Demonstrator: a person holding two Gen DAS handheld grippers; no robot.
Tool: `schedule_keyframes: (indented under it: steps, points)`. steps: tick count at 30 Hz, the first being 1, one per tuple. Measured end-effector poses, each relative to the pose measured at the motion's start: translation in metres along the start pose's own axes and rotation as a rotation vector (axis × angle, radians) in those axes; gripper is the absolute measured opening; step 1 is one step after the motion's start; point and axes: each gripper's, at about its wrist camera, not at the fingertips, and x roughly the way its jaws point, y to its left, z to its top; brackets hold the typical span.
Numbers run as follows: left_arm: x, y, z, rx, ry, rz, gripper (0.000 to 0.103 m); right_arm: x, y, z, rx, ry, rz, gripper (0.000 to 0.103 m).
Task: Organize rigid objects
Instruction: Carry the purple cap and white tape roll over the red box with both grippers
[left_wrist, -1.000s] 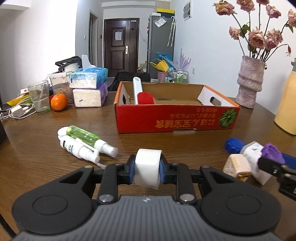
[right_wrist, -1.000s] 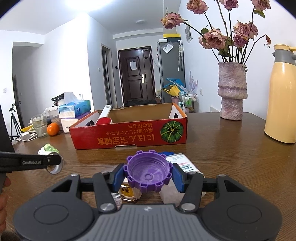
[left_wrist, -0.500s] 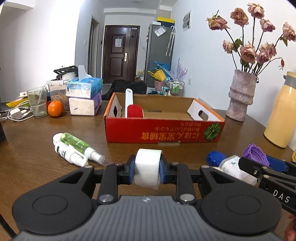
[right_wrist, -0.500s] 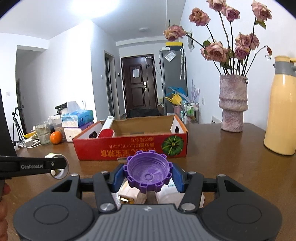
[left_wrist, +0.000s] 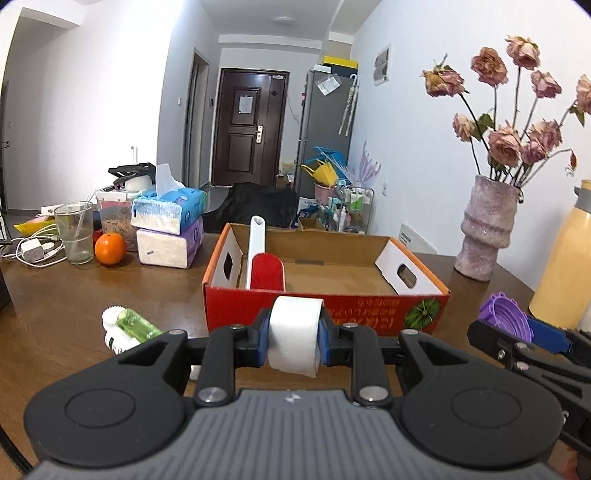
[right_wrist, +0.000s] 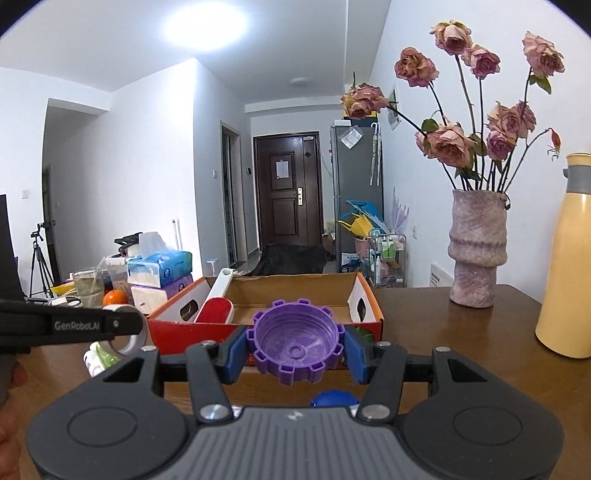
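Both grippers risen; left (left_wrist: 294, 338) clamps tape roll (left_wrist: 294, 338), axis sideways; right (right_wrist: 295, 345) clamps cap (right_wrist: 295, 345).

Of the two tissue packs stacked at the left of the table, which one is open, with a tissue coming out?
The upper pack, blue: a white tissue sticks up from its top. The white and purple pack beneath it shows none.

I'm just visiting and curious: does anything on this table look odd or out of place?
The red cardboard box has its printing upside down from here. Two small bottles lie tipped on the table instead of standing. The roses look dried out.
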Motion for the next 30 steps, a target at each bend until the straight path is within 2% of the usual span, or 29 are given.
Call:
schedule_keyframes:
  steps: [12,23,30]
  points:
    - [0.031,-0.002,0.03,-0.04,-0.032,0.037,0.026,0.037,-0.003,0.024,-0.005,-0.014,0.025,0.053]
    - [0.061,-0.002,0.041,-0.067,-0.018,0.052,0.026,0.079,-0.008,0.034,0.003,0.044,0.048,0.053]
    - [0.072,0.0,0.051,-0.08,-0.036,0.057,0.026,0.094,-0.01,0.04,-0.014,0.062,0.049,0.053]
